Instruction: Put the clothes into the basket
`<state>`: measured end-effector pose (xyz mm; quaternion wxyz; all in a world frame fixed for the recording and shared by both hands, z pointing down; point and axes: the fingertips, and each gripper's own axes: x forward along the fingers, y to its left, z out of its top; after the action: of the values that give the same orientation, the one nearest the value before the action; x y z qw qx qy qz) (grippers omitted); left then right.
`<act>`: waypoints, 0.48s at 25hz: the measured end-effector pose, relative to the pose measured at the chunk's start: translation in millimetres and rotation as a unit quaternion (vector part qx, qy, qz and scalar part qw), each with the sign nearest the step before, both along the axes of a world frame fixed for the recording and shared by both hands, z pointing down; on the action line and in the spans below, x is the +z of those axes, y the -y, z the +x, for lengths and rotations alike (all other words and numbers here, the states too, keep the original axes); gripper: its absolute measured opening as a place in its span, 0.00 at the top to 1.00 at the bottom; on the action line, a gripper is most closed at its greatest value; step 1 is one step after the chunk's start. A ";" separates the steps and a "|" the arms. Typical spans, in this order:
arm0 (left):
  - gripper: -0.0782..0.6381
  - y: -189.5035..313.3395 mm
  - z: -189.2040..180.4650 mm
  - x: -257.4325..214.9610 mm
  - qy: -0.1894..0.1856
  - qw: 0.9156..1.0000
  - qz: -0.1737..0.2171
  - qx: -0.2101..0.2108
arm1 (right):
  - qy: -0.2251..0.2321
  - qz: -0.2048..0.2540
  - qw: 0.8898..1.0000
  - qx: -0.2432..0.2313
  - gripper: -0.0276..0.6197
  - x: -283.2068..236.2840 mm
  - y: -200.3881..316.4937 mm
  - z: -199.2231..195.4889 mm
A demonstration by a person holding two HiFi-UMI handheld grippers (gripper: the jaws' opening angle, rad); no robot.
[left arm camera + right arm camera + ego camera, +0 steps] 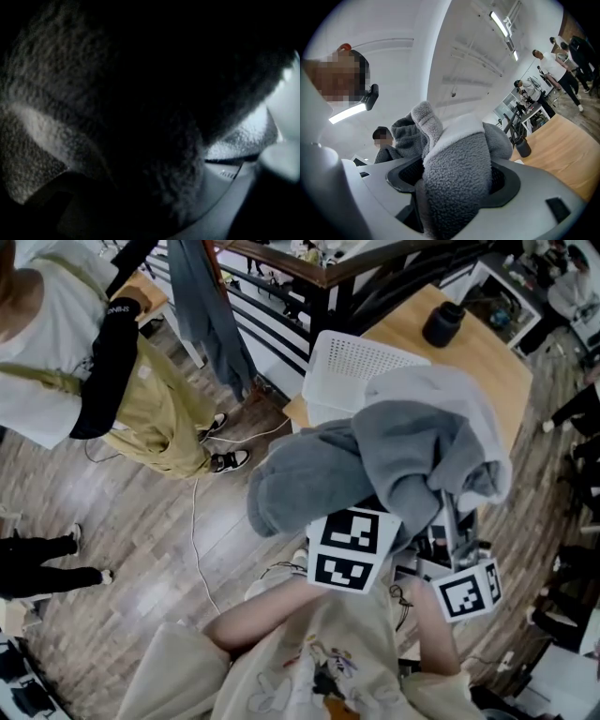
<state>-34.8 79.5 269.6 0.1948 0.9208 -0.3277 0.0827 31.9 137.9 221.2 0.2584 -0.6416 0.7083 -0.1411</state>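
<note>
Right tool (455,187): closed hard on a thick fold of the grey fleece (457,154). The fabric fills the gap between the jaws and bulges out above them, with the white lining showing on the fold's upper edge. That view tilts up, so behind the fold I get ceiling and strip lights, plus a slice of wooden counter (562,150) at the right.

Left tool (150,197): gripping the same fleece. Its view is almost smothered, dark pile across the whole frame. I only see jaw edges at the bottom corners, with fabric hanging down between them.

Head view: both marker cubes, left (354,549) and right (466,589), sit just under the bundle, close together. My forearms come up from the bottom of the frame.

The fleece is up in the air, bunched, darker grey on the left and pale lining on top at the right. It overlaps the near side of the white perforated basket (349,364). I can't tell whether it touches the rim. It isn't inside, and the basket's far wall is in clear view.

The basket sits on the counter. A black pot (442,324) stands on the counter beyond it, well apart.

Further out to the left: wood floor (141,521) with a white cable (195,540) trailing across it, a bystander (56,352) in a white top and olive overalls, and a denim garment (211,315) hanging by the railing.
</note>
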 end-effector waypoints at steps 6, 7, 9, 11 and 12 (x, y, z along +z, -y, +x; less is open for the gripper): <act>0.72 40.0 27.6 5.1 0.008 1.000 -0.006 -0.022 | 0.008 -0.006 1.000 -0.025 0.41 5.6 44.0 30.7; 0.72 46.6 31.7 5.6 0.011 1.000 -0.008 -0.027 | 0.010 -0.008 1.000 -0.029 0.41 5.7 51.4 36.2; 0.72 56.8 38.5 6.8 0.017 0.999 -0.014 -0.038 | 0.014 -0.010 0.999 -0.034 0.41 5.9 63.0 46.2; 0.72 65.9 44.1 3.9 0.019 0.999 -0.010 -0.046 | 0.018 -0.008 0.999 -0.044 0.41 4.9 73.0 52.4; 0.72 69.9 44.6 5.4 0.023 0.998 -0.012 -0.053 | 0.020 -0.007 0.999 -0.050 0.41 4.8 77.9 54.5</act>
<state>9.8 9.6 275.0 0.2023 0.8975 -0.3796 0.0971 86.4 60.0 226.0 0.2602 -0.6046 0.7330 -0.1717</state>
